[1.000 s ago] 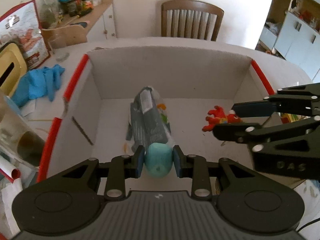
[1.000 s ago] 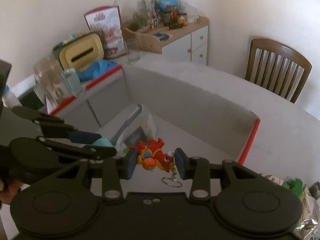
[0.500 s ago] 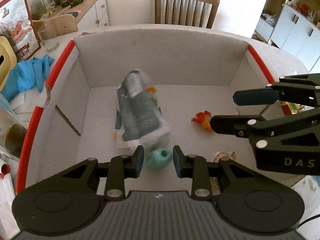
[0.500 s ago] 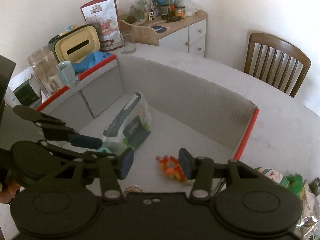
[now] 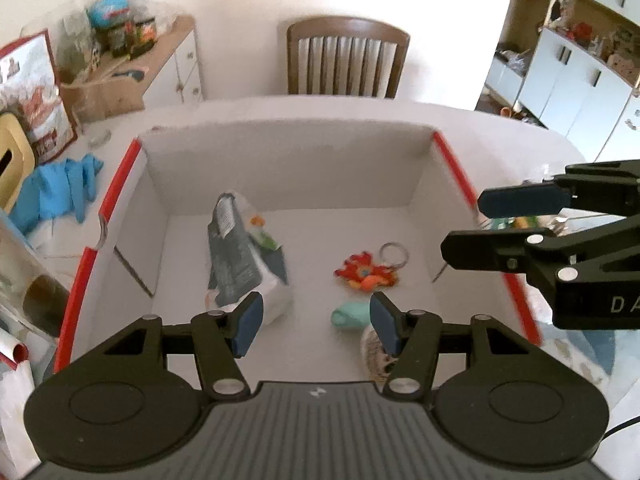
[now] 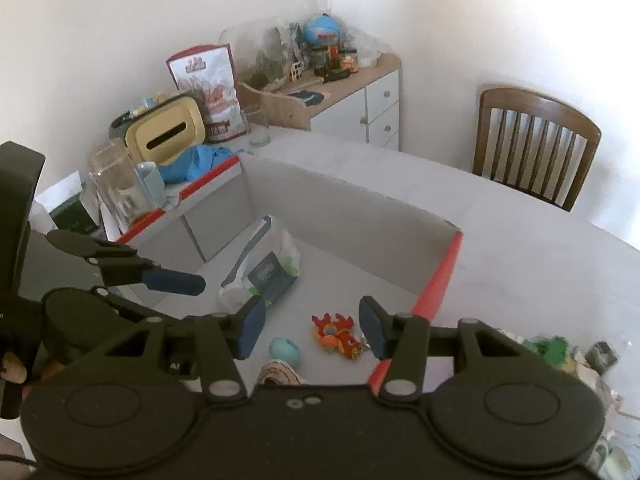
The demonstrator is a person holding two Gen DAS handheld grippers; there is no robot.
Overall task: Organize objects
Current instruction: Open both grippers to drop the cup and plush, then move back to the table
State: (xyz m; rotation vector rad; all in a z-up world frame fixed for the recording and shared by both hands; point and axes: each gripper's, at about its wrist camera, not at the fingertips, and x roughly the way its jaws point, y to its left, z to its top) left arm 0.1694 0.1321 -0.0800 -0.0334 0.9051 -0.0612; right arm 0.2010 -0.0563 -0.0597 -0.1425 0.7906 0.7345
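With both held above the box (image 5: 288,168), the left gripper (image 5: 316,322) and right gripper (image 6: 312,326) have jaws spread wide, nothing between the pads. Box sits on the white table (image 6: 540,248), red-edged flaps, open top. On its floor: teal egg (image 5: 352,314) just below the left gripper's right pad, red-orange toy (image 5: 366,272) with a key ring (image 5: 394,252) beside it, grey-white packet (image 5: 240,268) lying lengthwise at the left, a round patterned thing (image 5: 376,354) near the front wall, mostly hidden by the left gripper's right finger. In the left view the right gripper (image 5: 520,220) juts in from the right over the box's right flap, blocking what lies behind it. Outside the box on the left: blue gloves (image 5: 56,190), glass jar (image 6: 116,188), yellow container (image 6: 166,134), printed bag (image 6: 210,88). Behind them a cabinet (image 6: 360,100) with clutter on top. Wooden chair (image 5: 346,60) at the far side of the table. More wrappers (image 6: 560,354) on the table right of the box, blurry.
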